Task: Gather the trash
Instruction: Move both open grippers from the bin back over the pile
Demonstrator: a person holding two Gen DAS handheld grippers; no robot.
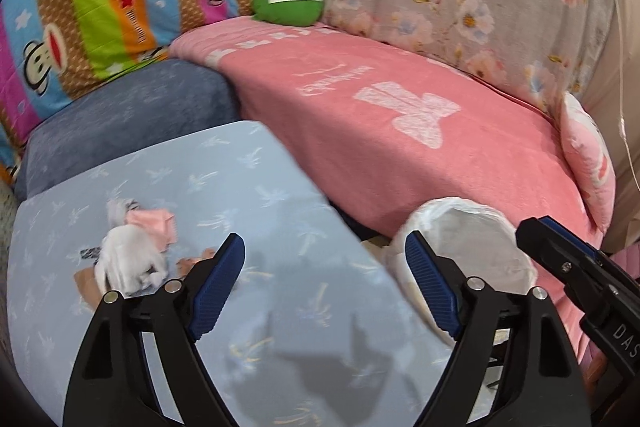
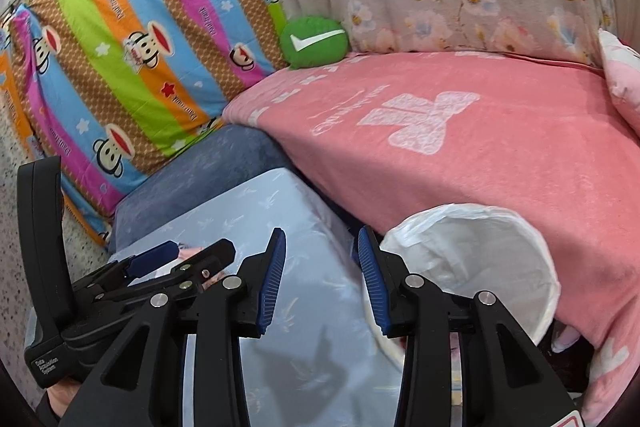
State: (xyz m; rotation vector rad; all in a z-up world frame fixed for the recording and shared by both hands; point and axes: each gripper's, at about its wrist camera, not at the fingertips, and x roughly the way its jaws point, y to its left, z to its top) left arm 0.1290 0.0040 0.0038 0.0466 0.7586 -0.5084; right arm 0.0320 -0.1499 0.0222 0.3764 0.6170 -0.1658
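Left claw point(image 1: 325, 255) spread wide, nothing between fingers, above light blue surface point(image 1: 280, 187). Right claw point(image 2: 322, 251) partly open, empty, just beside bin point(image 2: 472, 251) lined with white bag. Trash pile point(image 1: 132, 247), white and pink crumpled scraps, lies on surface, left of left claw. Pink blanket point(image 1: 400, 115) behind bin.

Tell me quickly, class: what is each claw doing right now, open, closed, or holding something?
Left claw: open, holding nothing, above the light blue cloth.
Right claw: open, narrower gap, holding nothing, beside the white-lined bin.
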